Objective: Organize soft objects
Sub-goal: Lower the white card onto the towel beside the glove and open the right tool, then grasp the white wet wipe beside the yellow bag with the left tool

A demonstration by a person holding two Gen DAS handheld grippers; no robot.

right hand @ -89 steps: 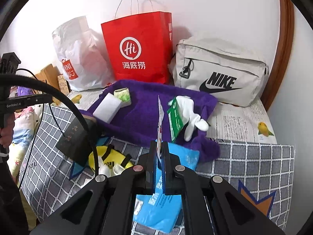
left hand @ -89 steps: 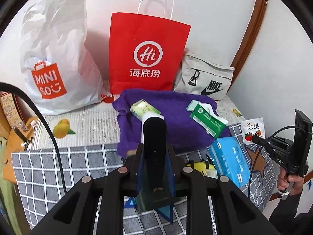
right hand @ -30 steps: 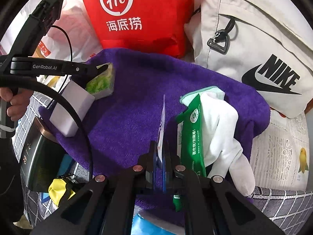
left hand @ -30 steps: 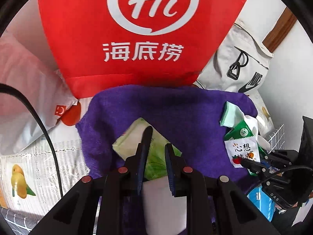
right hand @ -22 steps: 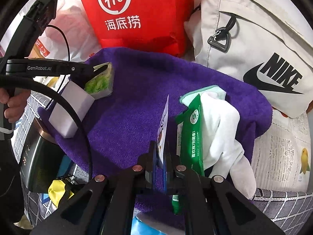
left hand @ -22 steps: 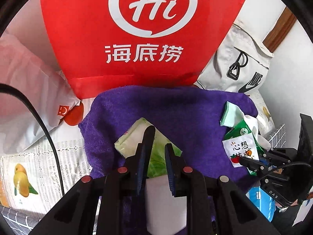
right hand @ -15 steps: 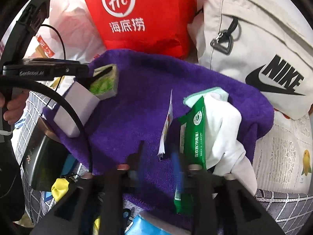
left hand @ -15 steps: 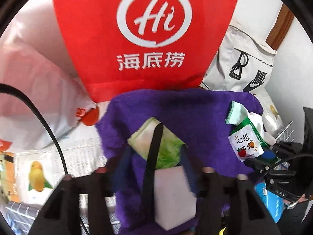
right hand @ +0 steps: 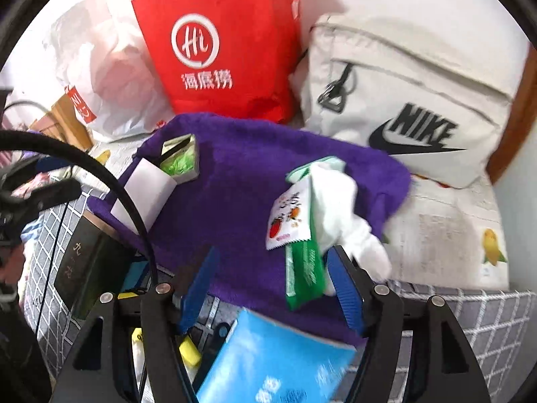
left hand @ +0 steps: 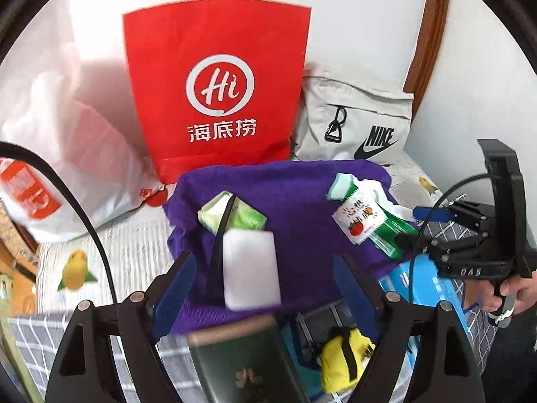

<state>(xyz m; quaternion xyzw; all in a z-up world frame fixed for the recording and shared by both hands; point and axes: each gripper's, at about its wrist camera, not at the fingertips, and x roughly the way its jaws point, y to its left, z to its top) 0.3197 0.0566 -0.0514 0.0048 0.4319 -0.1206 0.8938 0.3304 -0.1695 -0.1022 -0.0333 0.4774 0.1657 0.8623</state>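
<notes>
Purple towel [left hand: 295,194] middle bare; bags [left hand: 214,94] block behind.

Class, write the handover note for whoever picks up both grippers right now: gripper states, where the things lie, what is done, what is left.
Left gripper: open, empty, above the near edge of the purple towel.
Right gripper: open, empty, just short of the green packet.
On the towel: white block against the green tissue pack on the left; small tomato sachet lying on the green packet beside the white glove on the right.
Done: those five sit on the towel.
Left: blue pack, dark box and yellow item lie off the towel, nearer the grippers.
</notes>
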